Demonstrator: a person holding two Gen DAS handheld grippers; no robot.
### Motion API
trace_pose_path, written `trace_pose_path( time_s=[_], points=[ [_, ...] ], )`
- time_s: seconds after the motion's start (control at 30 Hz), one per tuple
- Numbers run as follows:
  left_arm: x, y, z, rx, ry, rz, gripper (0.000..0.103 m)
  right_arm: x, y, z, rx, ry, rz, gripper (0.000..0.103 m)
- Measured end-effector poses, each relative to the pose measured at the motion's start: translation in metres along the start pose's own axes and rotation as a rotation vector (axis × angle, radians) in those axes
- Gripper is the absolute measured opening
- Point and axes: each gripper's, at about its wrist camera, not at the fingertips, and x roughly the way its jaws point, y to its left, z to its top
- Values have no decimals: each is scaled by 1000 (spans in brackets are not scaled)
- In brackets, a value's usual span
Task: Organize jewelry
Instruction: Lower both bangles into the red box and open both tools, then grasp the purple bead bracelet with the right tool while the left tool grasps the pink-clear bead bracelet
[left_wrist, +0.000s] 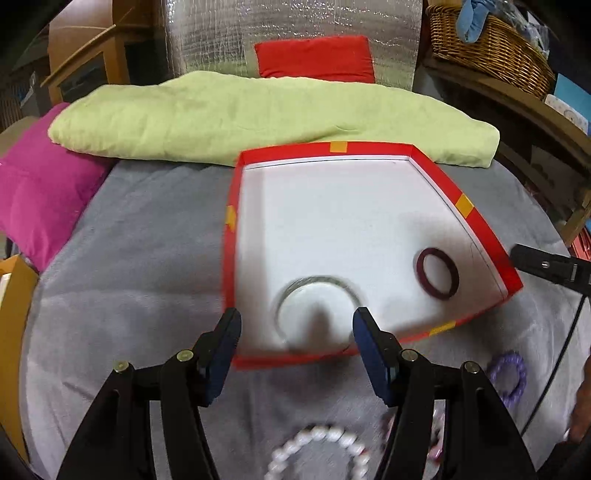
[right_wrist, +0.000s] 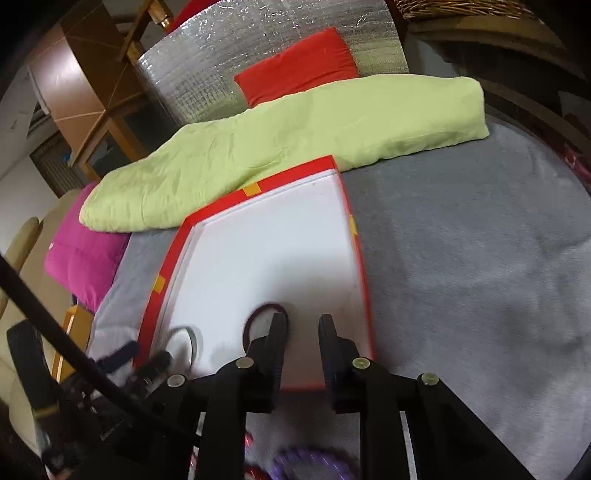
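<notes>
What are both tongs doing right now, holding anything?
Left tongs: open, empty, over the clear bangle in the red tray.
Right tongs: open, empty, beside the maroon bangle.

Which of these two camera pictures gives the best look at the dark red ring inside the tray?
The left wrist view: the dark red ring lies whole and unobstructed on the red tray's white floor. In the right wrist view the right gripper's finger covers part of it.

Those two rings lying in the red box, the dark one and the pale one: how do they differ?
The dark maroon bangle is opaque, with a thick band; the clear bangle is see-through and blurred. The maroon bangle lies nearer the right wall of the red box, the clear bangle near the front wall, between the open left gripper fingers. The clear bangle looks wider across. Both lie flat on the white floor.
</notes>
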Motion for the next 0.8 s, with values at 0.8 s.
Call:
trace_pose_path(
  time_s=[0.8],
  points=[
    [-40,14,-61,82,34,-127,64,-16,-19,-62,-80,179,27,29]
  ],
)
